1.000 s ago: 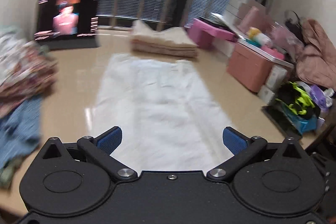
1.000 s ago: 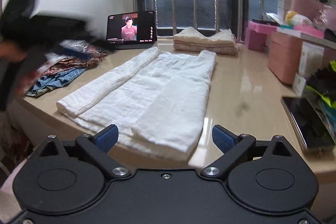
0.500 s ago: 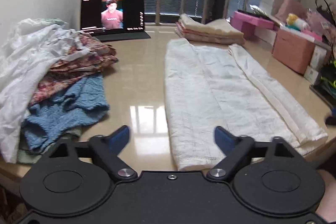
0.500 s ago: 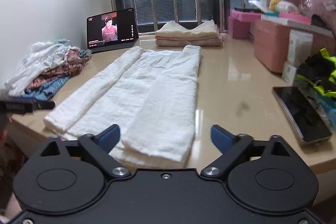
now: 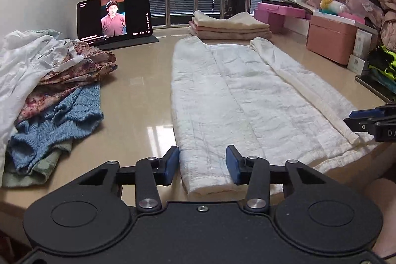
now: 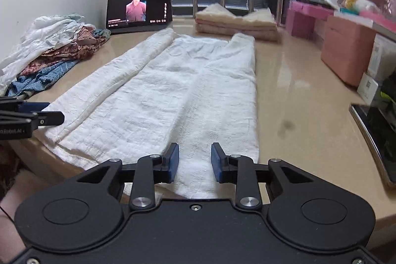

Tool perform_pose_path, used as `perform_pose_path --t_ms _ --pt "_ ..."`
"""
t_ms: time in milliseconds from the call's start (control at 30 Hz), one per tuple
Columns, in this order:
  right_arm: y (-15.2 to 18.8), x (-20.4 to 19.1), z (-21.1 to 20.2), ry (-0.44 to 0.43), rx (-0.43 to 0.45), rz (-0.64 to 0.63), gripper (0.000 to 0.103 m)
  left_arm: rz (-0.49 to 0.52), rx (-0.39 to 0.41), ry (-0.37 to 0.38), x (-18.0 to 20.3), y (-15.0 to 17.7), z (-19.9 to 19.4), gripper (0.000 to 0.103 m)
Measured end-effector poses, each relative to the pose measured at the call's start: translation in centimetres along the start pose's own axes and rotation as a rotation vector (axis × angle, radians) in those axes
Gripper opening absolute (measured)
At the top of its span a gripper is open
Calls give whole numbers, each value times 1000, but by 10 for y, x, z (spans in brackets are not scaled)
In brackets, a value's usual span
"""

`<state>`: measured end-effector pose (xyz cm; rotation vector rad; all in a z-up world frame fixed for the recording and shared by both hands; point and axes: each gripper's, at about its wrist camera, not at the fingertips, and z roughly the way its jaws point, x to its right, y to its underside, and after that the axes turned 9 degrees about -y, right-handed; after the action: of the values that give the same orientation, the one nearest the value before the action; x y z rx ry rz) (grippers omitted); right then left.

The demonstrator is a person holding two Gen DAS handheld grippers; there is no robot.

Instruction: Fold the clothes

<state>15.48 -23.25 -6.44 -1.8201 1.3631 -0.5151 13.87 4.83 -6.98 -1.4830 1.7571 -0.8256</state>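
The white garment point(image 5: 247, 100) lies flat down the middle of the beige table point(image 5: 138, 90), both long sides folded inward, its near hem at the table's front edge. In the left wrist view the left gripper point(image 5: 202, 162) sits at bottom centre, its jaws closing, with the garment's near left corner between the blue pads point(image 5: 173, 162); a gap shows on either side, so the pads do not yet press the cloth. The right gripper point(image 6: 194, 159) fills the bottom centre of its own view (it also pokes in at the right edge of the left view), jaws likewise closing and narrower, with the hem of the right folded panel between them and cloth still clear of the pads. At left of both frames lies a heap of unfolded clothes point(image 5: 47, 93). At upper centre sits a stack of folded clothes point(image 5: 229, 25), and upper left a lit tablet point(image 5: 115, 16). Pink boxes point(image 5: 331, 38) line the upper right.
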Motion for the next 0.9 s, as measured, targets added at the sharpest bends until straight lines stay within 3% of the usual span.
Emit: perform_pose_path --t_ms 133,233,267,300,333,367,400,500,633,733,833,900 --pt "3 4 -8 -21 -13 -11 30 13 11 -8 4 2 -5 44" --pt "2 11 -19 -81 20 -5 35 11 59 23 -5 -2 -15 70" --pt "1 12 -29 -97 54 -21 45 13 88 32 -9 -3 -21 89" --pt "0 13 -40 -112 88 -40 61 37 127 38 -12 -3 -29 103" --pt "0 12 -50 -119 110 -87 70 87 153 48 -15 -3 -36 103" --pt "-1 10 -60 -126 131 -138 87 136 179 59 -17 -2 -44 103" --pt "0 8 -69 -130 128 -207 97 199 196 69 -18 -1 -50 103" --pt "9 -5 -75 -129 18 -448 98 464 197 97 -10 11 -59 103" --pt "32 -27 -50 -57 -124 -767 98 782 195 73 18 36 -51 103" --pt "43 -37 -28 -18 -171 -919 98 912 196 72 34 49 -38 103" --pt "45 -43 -14 -12 -206 -990 96 985 201 83 42 52 -26 103" --pt "44 -47 -7 -17 -233 -1016 88 1033 194 99 45 53 -20 99"
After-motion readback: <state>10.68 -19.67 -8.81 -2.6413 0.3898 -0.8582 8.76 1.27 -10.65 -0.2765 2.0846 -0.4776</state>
